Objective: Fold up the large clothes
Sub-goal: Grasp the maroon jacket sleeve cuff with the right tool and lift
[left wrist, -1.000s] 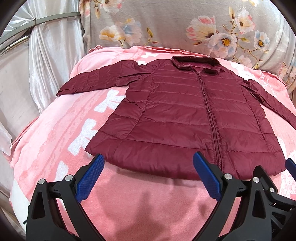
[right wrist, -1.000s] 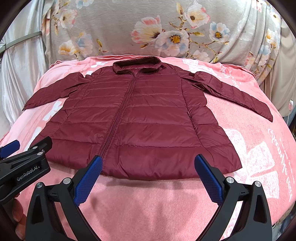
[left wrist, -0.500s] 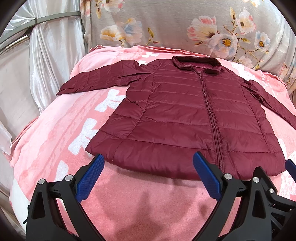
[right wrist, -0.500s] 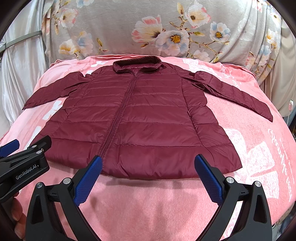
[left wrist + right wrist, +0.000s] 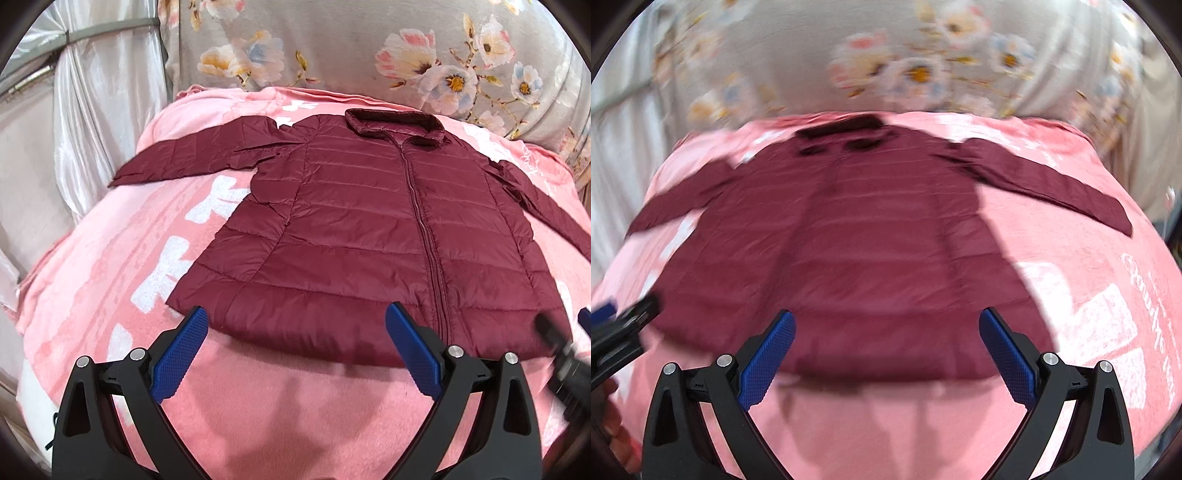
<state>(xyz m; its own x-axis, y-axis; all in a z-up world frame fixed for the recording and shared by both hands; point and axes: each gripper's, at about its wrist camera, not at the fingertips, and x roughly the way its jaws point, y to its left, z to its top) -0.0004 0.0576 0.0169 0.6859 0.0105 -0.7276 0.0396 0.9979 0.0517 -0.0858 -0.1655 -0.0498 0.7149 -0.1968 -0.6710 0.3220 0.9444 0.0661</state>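
A maroon quilted jacket (image 5: 369, 229) lies flat and zipped on a pink blanket (image 5: 110, 258), collar at the far side, both sleeves spread outward. It also shows in the right wrist view (image 5: 871, 243), blurred by motion. My left gripper (image 5: 295, 343) is open and empty, hovering just short of the jacket's near hem, left of the zipper. My right gripper (image 5: 886, 347) is open and empty, over the near hem toward the jacket's right half. The right gripper's side shows blurred at the right edge of the left wrist view (image 5: 565, 354).
The blanket (image 5: 1089, 314) has white lettering and covers a raised rounded surface. A grey floral cloth (image 5: 369, 48) hangs behind it. A shiny white curtain (image 5: 99, 110) hangs at the left. The left gripper's side (image 5: 617, 332) shows at the left edge of the right wrist view.
The right gripper has moved forward toward the jacket's hem, and its view is now motion-blurred. The left gripper has barely moved. Both stay open.
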